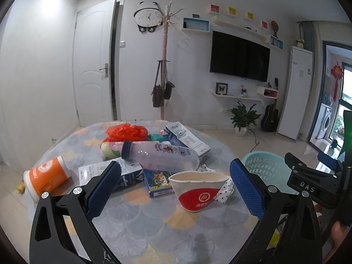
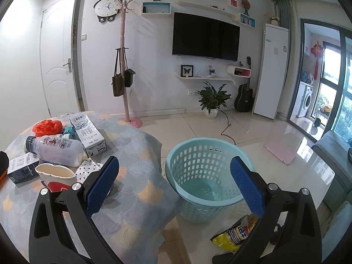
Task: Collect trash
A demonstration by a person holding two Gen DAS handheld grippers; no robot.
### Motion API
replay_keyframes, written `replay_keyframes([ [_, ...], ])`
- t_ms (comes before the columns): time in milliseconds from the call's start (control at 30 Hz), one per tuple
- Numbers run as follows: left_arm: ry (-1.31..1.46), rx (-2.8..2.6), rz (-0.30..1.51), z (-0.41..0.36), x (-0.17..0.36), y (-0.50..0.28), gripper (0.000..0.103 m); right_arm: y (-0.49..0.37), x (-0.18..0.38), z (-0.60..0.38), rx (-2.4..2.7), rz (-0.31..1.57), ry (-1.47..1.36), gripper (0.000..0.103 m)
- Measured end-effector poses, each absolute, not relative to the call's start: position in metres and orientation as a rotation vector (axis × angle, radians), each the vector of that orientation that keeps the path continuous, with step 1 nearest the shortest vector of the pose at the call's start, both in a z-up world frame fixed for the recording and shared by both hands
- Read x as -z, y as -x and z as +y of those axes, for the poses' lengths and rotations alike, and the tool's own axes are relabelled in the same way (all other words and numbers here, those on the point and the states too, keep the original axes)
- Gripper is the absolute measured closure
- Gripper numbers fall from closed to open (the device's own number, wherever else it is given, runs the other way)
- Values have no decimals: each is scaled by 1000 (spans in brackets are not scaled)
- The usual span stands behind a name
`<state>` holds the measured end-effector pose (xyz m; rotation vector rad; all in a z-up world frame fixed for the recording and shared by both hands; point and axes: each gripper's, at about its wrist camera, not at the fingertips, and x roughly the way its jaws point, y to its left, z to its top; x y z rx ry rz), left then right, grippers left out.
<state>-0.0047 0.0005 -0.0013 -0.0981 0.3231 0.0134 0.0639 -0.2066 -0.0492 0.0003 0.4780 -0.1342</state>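
Observation:
Trash lies heaped on the round table (image 1: 154, 226). A squashed red-and-white paper cup (image 1: 198, 189) stands nearest, just beyond my left gripper (image 1: 176, 187), which is open and holds nothing. Behind the cup lie a clear plastic bottle (image 1: 160, 154), milk cartons (image 1: 187, 139), a small blue box (image 1: 158, 181), an orange cup (image 1: 47, 177) on its side and a red plastic bag (image 1: 126, 132). My right gripper (image 2: 175, 183) is open over the table's right edge, in front of the empty light-blue basket (image 2: 187, 154) on the floor. The paper cup (image 2: 57, 175) sits to its left.
A yellow snack wrapper (image 2: 235, 234) lies on the floor beside the basket. A black cable (image 2: 226, 129) trails across the tiles toward a potted plant (image 2: 212, 101). A pink coat stand (image 2: 126, 66) stands behind the table. A grey sofa (image 2: 336, 167) is at the right.

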Motion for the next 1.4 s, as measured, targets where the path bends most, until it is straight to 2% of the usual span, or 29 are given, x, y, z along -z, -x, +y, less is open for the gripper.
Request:
replay_keyframes([
  [167,103,-30,319,9,2,5,7,-62,49,-196,97,469,25,7],
  [233,98,-46,329,17,3,6,7,-61,49,-187,46,469,42,19],
  [300,82,-104,340,35,4,9,7,-62,51,-176,6,480,63,44],
  [400,81,-209,359,71,5,14,7,-68,55,-160,-77,516,64,64],
  [500,128,-311,356,121,4,20,7,-74,58,-143,-149,543,64,77],
  [833,394,-369,581,272,44,23,8,-113,64,-99,-302,611,58,79],
  [900,450,-333,626,285,51,22,15,-121,66,-97,-313,628,48,79],
  [967,511,-281,633,300,60,21,16,-127,68,-96,-325,640,49,79],
  [1133,567,-198,674,288,73,8,33,-134,78,-96,-369,690,57,79],
  [1300,561,-127,714,253,80,-7,60,-118,78,-100,-439,689,74,79],
  [1400,540,-85,723,236,82,-9,67,-104,85,-101,-511,722,97,79],
])
